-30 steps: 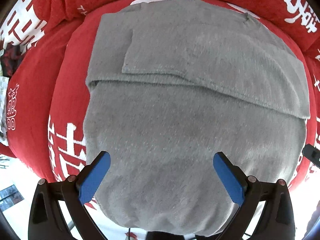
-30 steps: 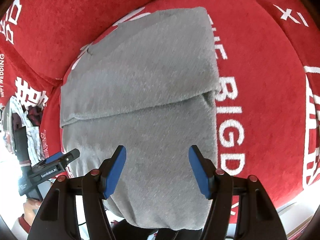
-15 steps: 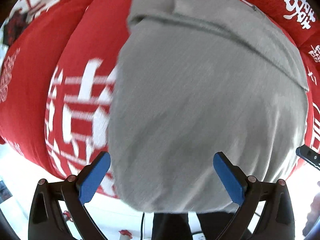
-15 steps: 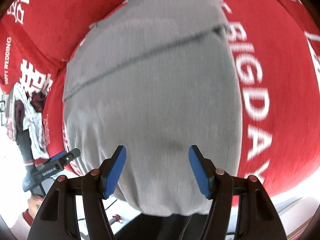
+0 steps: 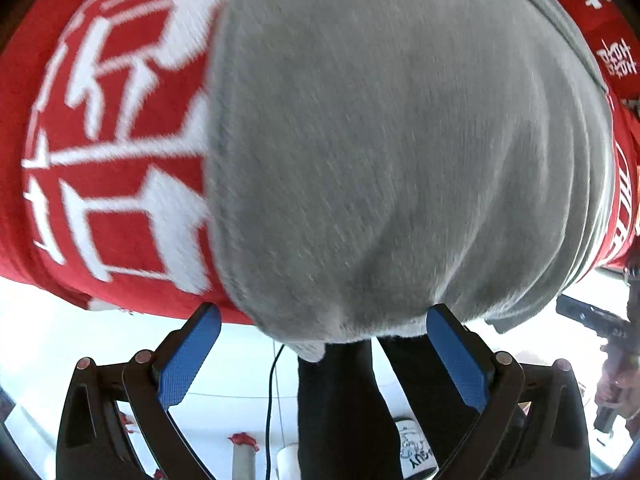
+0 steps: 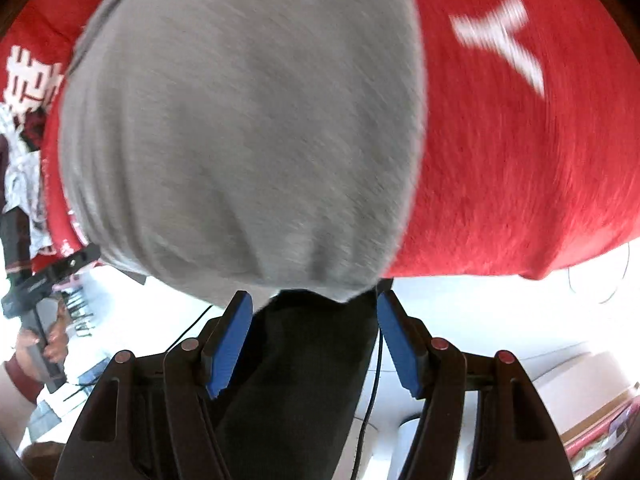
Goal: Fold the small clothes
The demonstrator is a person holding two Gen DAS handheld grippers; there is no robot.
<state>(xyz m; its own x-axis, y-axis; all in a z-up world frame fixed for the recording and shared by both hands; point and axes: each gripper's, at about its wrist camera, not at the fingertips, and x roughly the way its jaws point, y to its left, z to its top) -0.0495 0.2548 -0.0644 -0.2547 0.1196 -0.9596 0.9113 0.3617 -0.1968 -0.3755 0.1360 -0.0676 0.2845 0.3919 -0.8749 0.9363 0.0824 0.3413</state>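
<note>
A grey garment (image 5: pixel 380 152) lies on a red cloth with white characters (image 5: pixel 112 152), its near hem hanging over the front edge. My left gripper (image 5: pixel 324 320) is open, its blue pads (image 5: pixel 188 360) either side of the hem's lower edge, holding nothing. In the right wrist view the same grey garment (image 6: pixel 248 128) fills the middle. My right gripper (image 6: pixel 314 308) is open just below its hanging hem, empty. The view is blurred.
The red cloth (image 6: pixel 520 140) covers the surface to the right of the garment. Below the edge are a person's dark trouser legs (image 5: pixel 344 412), a white shoe (image 5: pixel 416 452) and a cable (image 5: pixel 272 392). Patterned clothes (image 6: pixel 20 160) lie at the left.
Both grippers have dropped back toward the front edge. The garment's hanging hem now lies between the open fingers, and the floor below has come into view.
</note>
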